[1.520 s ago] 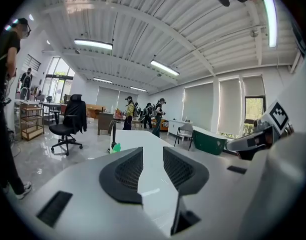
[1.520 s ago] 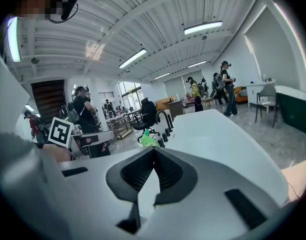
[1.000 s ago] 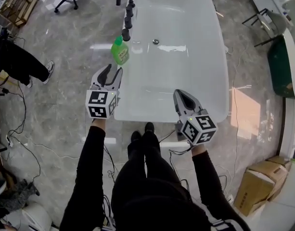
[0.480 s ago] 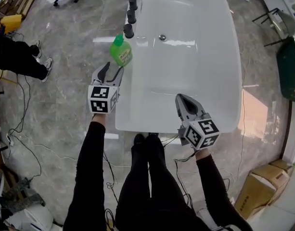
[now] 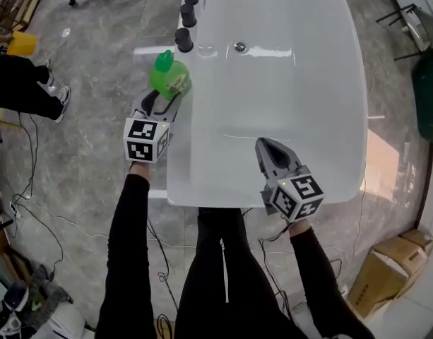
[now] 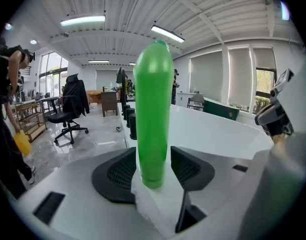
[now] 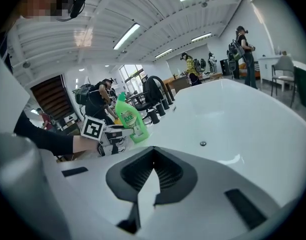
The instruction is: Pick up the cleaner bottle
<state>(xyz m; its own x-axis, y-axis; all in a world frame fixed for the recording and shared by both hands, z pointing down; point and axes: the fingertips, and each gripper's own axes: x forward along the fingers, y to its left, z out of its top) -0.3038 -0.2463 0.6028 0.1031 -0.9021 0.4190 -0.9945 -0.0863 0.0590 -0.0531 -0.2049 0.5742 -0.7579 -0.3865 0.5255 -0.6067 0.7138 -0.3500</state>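
Bottle (image 5: 169, 78) is standing at the left edge of the white surface (image 5: 287, 97), green and upright, now sitting between the jaws of the left hand-held gripper (image 5: 163, 101) — a second ago that gripper was hanging short of it, with a gap between them. Both pads are pressing on the bottle's lower body, one on each side. Whether its base is resting on the surface is not showing. The right hand-held gripper (image 5: 267, 147) is staying over the near right part of the surface, well apart from the bottle — its jaws are pressed together, holding nothing.
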